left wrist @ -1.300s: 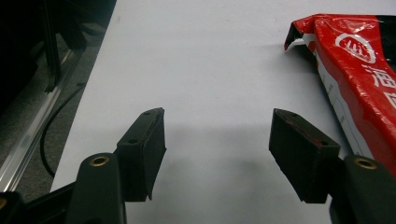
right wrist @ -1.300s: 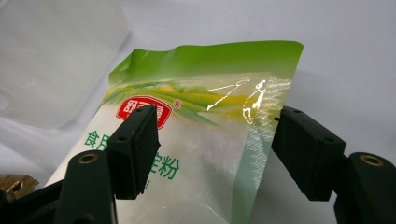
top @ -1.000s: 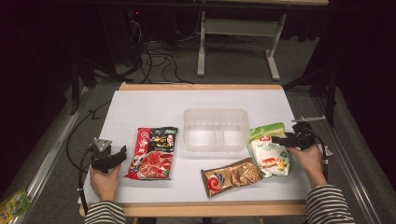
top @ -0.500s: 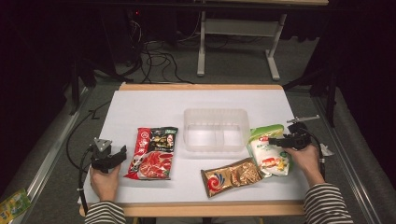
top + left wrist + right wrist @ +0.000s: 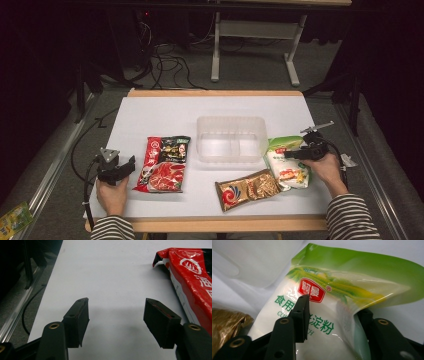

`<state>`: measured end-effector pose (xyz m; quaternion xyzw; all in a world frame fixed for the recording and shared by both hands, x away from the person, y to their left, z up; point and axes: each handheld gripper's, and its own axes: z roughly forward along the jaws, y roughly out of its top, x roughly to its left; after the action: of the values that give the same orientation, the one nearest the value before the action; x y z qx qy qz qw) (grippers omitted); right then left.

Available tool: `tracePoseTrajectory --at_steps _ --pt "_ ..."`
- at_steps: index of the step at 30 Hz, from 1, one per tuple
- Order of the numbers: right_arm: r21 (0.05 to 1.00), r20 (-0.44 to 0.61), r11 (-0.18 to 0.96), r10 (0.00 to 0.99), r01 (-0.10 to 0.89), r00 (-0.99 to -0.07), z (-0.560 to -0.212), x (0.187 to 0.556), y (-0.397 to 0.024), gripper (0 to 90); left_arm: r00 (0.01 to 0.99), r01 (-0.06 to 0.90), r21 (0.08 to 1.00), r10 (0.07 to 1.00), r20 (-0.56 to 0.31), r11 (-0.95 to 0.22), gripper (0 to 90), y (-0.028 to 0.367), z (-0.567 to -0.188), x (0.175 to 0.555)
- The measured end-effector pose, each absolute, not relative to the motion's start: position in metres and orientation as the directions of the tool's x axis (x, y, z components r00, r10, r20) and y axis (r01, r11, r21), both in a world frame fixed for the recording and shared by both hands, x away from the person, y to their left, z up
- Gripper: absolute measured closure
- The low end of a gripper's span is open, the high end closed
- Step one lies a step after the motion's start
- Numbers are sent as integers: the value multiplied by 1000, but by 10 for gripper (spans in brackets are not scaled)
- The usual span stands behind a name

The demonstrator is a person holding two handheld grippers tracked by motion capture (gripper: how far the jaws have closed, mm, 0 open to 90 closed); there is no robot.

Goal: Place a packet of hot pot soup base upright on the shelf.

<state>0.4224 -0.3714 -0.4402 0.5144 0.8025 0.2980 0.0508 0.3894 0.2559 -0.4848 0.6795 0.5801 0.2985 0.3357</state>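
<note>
- Closing on the green-and-white plastic pouch of starch (image 5: pixel 317 315) is the step in hand: the right gripper (image 5: pixel 300 153) has its jaws on either side of the pouch's near end and they have just been narrowing, one pad lying on the printed face and the other tucked behind the bulged edge.
- From the right gripper view I judge the pads to be meeting the film but not yet squeezing it flat (the bag still puffs out between them), so the grip looks unfinished.
- That pouch lies at the right of the white table (image 5: pixel 165 115), its top corner touching the clear, two-compartment plastic tray (image 5: pixel 231 138), with a brown-and-gold foil snack packet (image 5: pixel 248 188) just beside its lower left.
- To do this well, the jaws should pinch the pouch where the powder gives them something firm, not the thin empty film alone, which would probably slip.
- A slow, level squeeze seems wise, since loose powder shifts and could let the bag sag to one side when lifted.
- A straight lift should clear the tray wall and keep the snack packet from being dragged.
- The left gripper (image 5: pixel 116 320) rests with jaws wide apart and nothing between them, on bare table just beside the red-and-black plastic seasoning packet (image 5: pixel 164 163).
</note>
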Motion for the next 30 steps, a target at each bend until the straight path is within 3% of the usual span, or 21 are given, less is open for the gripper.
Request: tracePoseTrajectory --at_steps 8,30 --pt "525 233 336 827 782 -511 -436 419 -371 849 150 593 798 988 20 -106 379 255 -485 390" --pt "639 191 320 814 699 -548 -408 392 -375 900 151 594 797 988 18 -106 382 255 -485 390"
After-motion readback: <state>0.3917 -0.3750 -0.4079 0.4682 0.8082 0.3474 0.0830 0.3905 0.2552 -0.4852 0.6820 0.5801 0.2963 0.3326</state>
